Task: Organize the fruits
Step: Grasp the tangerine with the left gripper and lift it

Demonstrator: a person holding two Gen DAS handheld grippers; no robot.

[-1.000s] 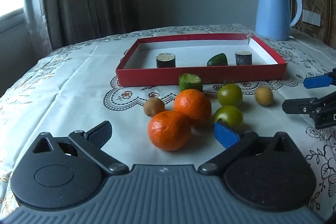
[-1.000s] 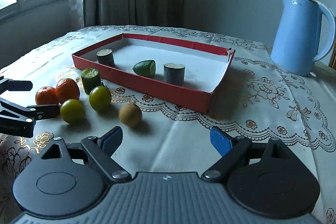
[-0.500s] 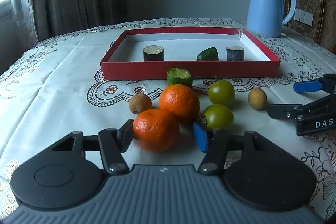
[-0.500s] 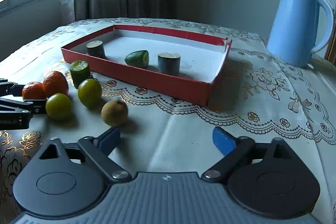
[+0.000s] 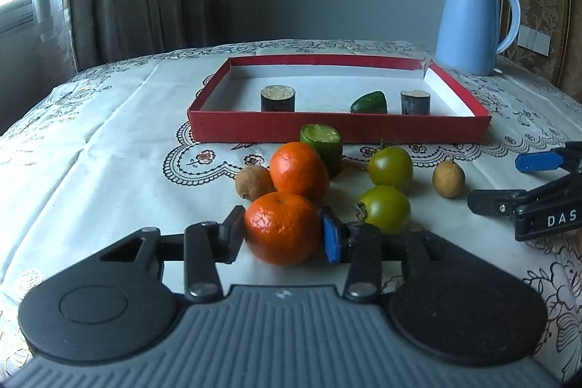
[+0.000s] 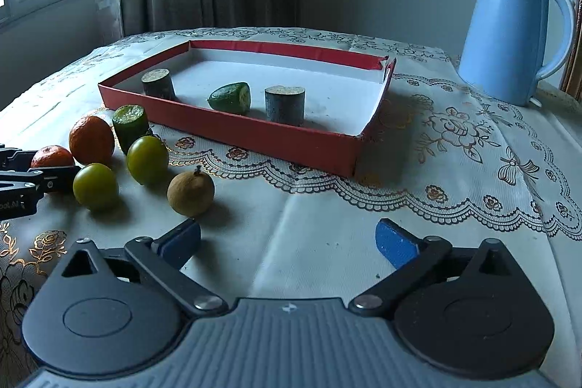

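My left gripper (image 5: 282, 235) is shut on the near orange tangerine (image 5: 283, 228), which rests on the tablecloth. A second tangerine (image 5: 299, 171), a brown fruit (image 5: 253, 182), two green fruits (image 5: 385, 208) (image 5: 390, 167), a tan fruit (image 5: 448, 178) and a green cut piece (image 5: 321, 148) lie just beyond. The red tray (image 5: 338, 127) holds two dark cut cylinders (image 5: 278, 98) (image 5: 415, 102) and a green half fruit (image 5: 369, 102). My right gripper (image 6: 287, 240) is open and empty, near the tan fruit (image 6: 190, 192); it also shows in the left wrist view (image 5: 509, 182).
A blue kettle (image 5: 471, 22) stands at the back right, beyond the tray (image 6: 232, 133); it also shows in the right wrist view (image 6: 516, 35). The lace tablecloth (image 5: 91, 151) covers a rounded table with curtains behind.
My left gripper has moved forward and closed its fingers onto the near tangerine. My right gripper has come nearer the tan fruit and stays open.
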